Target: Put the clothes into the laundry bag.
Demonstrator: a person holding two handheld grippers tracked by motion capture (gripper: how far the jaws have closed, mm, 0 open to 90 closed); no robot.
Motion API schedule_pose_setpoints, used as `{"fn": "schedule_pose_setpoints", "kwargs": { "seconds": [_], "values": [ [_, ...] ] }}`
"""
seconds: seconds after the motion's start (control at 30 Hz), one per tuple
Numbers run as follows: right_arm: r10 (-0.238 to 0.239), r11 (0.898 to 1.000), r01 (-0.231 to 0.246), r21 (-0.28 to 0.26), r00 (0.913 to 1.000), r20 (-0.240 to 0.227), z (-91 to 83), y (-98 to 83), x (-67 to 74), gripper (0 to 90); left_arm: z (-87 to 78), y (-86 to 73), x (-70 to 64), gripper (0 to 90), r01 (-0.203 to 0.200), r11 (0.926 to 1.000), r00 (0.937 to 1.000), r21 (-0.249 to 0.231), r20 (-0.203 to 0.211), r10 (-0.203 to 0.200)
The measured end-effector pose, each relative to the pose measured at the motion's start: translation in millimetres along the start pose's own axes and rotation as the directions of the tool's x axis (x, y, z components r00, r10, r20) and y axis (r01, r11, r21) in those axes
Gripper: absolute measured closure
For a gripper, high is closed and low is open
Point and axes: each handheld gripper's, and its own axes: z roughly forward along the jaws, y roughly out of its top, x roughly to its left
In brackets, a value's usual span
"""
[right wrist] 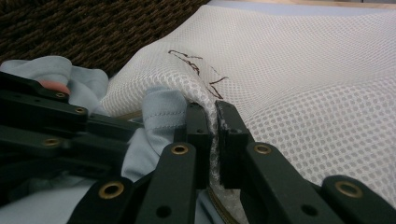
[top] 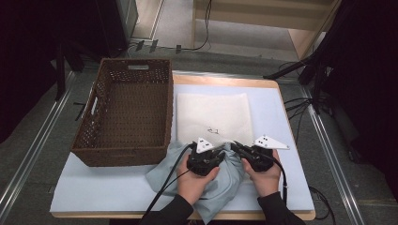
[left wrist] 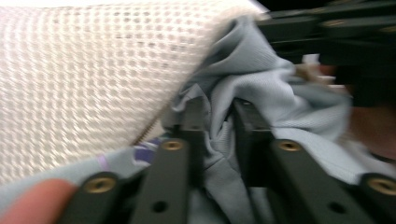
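A white mesh bag (top: pixel 213 115) lies flat mid-table, with a dark scribble (right wrist: pixel 196 65) near its front edge. A crumpled blue-grey garment (top: pixel 220 187) lies at that edge, under both hands. My left gripper (top: pixel 221 152) is shut on a bunched fold of the garment (left wrist: pixel 261 79), beside the bag's mesh (left wrist: pixel 79 84); its fingertips (left wrist: pixel 219 116) stand close together with cloth filling the gap. My right gripper (top: pixel 238 147) is shut on the bag's rim (right wrist: pixel 303 84), mesh pinched at its tips (right wrist: pixel 211 109). A tuck of garment (right wrist: pixel 159 112) pokes in under the lifted rim.
A brown wicker basket (top: pixel 94 108) stands at the table's left, close to the garment and bag. The pale table top (top: pixel 286 187) ends in a wooden edge at front and back. Cables trail from both grippers toward the person. Dark stands and cables lie on the floor at right.
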Motion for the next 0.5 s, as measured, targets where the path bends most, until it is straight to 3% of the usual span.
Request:
{"fn": "schedule_pose_setpoints", "kwargs": {
  "seconds": [0.07, 0.17, 0.27, 0.33, 0.37, 0.4, 0.47, 0.5],
  "values": [
    [0.003, 1.0, -0.003, 0.002, 1.0, 0.0, 0.2, -0.2, -0.7, 86.3, -11.4, 1.7, 0.3, 61.3, -0.002, 0.9999, 0.9994, -0.01, 0.035, 0.002],
    [0.004, 1.0, -0.004, 0.001, 1.0, 0.001, 0.7, -0.2, -1.1, 86.3, -26.0, 2.7, -4.5, 48.8, -0.037, 0.9992, 0.9949, -0.014, 0.094, 0.038],
    [0.004, 1.0, -0.004, 0.001, 1.0, 0.003, 1.0, 0.0, -0.6, 86.4, -31.4, -1.4, -13.8, 39.4, -0.061, 0.9981, 0.9807, 0.003, 0.186, 0.06],
    [0.004, 1.0, -0.004, 0.003, 1.0, 0.005, 1.1, 0.0, -0.5, 86.3, -29.7, -3.7, -18.0, 36.2, -0.079, 0.9966, 0.9791, 0.023, 0.19, 0.073],
    [0.005, 1.0, -0.005, 0.003, 1.0, 0.006, 1.3, -0.1, -0.2, 86.4, -20.3, -9.4, -25.1, 30.6, -0.118, 0.9902, 0.9799, 0.075, 0.171, 0.104],
    [0.006, 1.0, -0.006, 0.003, 1.0, 0.006, 1.3, -0.2, -0.1, 86.3, -13.8, -12.7, -26.4, 29.0, -0.128, 0.9861, 0.9802, 0.106, 0.165, 0.109],
    [0.007, 1.0, -0.007, 0.002, 1.0, 0.005, 0.8, 0.0, 0.6, 86.3, 0.0, -19.0, -25.9, 31.6, -0.131, 0.9748, 0.9863, 0.18, 0.123, 0.11],
    [0.006, 1.0, -0.006, -0.001, 1.0, 0.003, 0.4, 0.2, 0.8, 86.3, 4.4, -21.0, -24.8, 37.9, -0.135, 0.9721, 0.9882, 0.192, 0.097, 0.118]
  ]
}}
